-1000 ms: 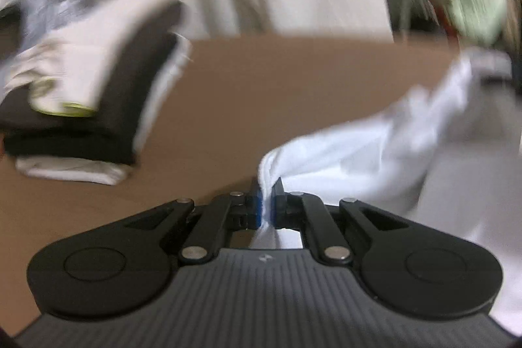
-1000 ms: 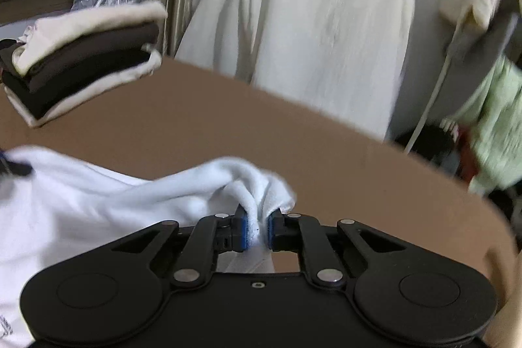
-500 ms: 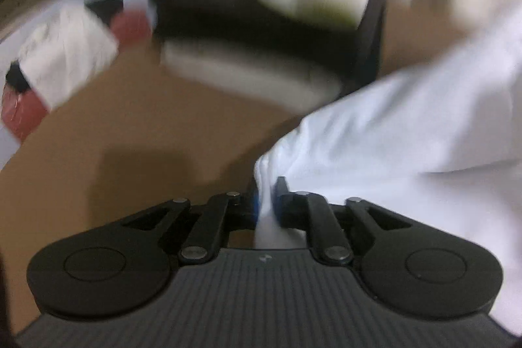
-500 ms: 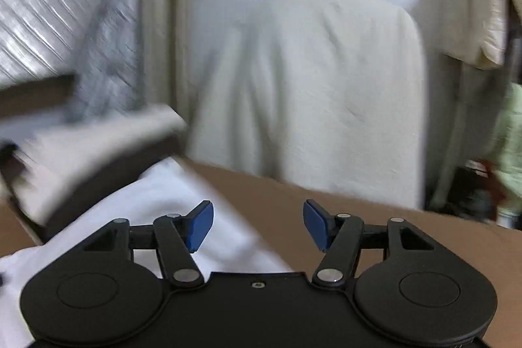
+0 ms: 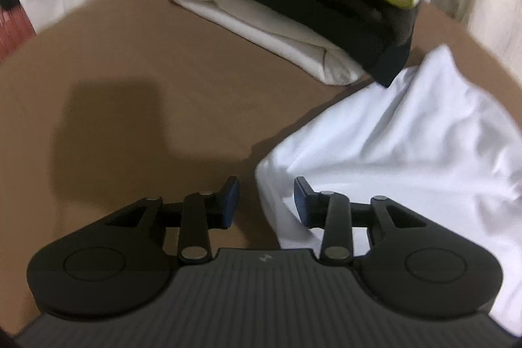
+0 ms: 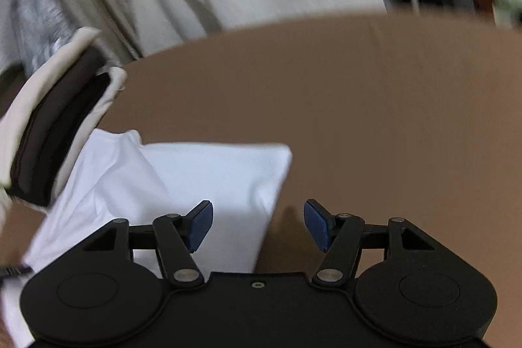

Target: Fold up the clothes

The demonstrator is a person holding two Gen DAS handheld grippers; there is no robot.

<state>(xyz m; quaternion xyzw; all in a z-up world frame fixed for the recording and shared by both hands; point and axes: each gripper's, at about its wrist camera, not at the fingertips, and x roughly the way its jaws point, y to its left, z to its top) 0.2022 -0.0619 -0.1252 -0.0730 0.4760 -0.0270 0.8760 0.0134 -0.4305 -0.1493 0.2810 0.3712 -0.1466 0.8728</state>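
Released white garment (image 5: 407,145) beside left gripper (image 5: 266,201)

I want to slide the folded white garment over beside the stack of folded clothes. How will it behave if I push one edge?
The white garment looks soft and floppy: creases run across it, so a pushed edge would likely bunch up rather than move the whole piece. It seems thin and light, lying flat on the brown table, so it may drag unevenly. Lifting it would probably undo the fold.
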